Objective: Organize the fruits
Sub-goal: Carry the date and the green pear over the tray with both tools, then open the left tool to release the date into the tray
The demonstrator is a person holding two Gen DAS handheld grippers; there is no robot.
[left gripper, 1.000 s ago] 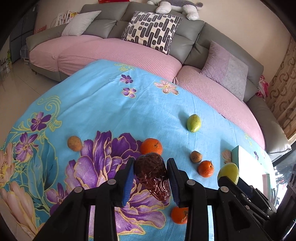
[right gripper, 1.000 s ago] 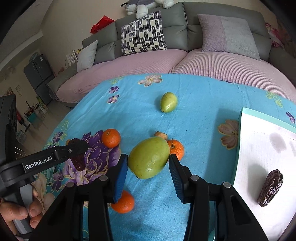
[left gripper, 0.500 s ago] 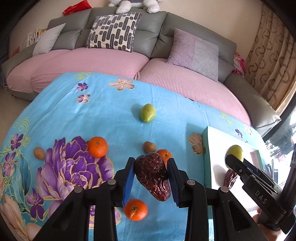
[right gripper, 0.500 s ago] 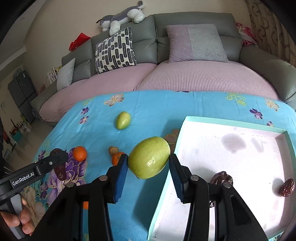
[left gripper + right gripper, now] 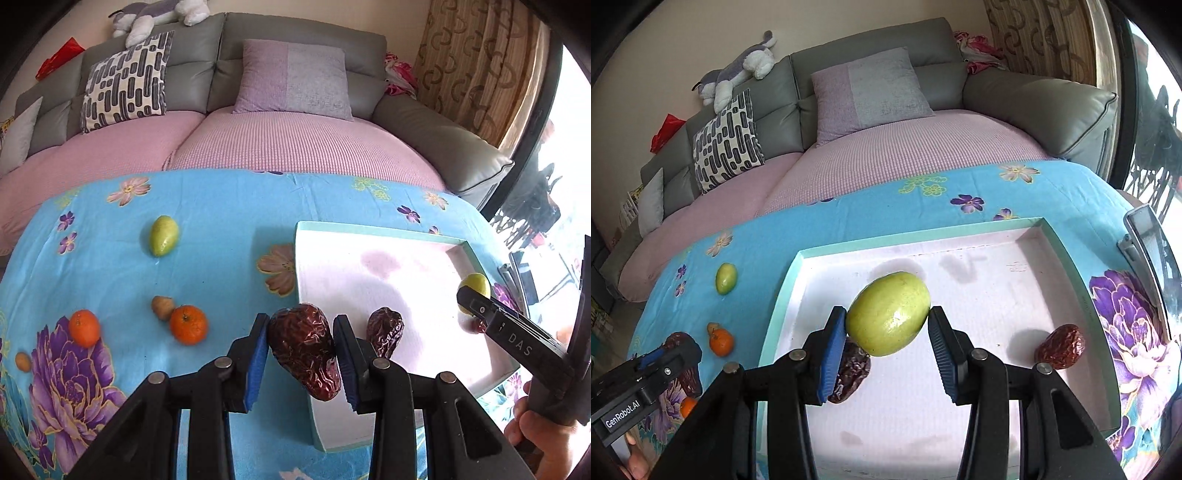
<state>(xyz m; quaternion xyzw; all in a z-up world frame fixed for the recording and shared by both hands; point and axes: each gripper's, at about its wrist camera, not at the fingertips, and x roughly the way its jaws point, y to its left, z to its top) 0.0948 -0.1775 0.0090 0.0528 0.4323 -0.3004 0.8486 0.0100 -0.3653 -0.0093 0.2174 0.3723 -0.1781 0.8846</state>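
The left claw (image 5: 301,354) is clamped on a large, wrinkled, dark red date (image 5: 304,350), held over the near left rim of the shallow white tray (image 5: 369,258) with its mint-green edge. The right claw (image 5: 887,332) grips a smooth, yellow-green fruit (image 5: 888,317) between its blue pads, above the middle of the tray. Two more dates already lie in the tray, one (image 5: 1060,350) near its right side and one (image 5: 851,373) partly hidden behind the right claw's left finger. On the blue flowered cloth covering the desk (image 5: 221,229), left of the tray, remain a green fruit (image 5: 163,235), two oranges (image 5: 188,324) (image 5: 84,328) and a small brown fruit (image 5: 162,306).
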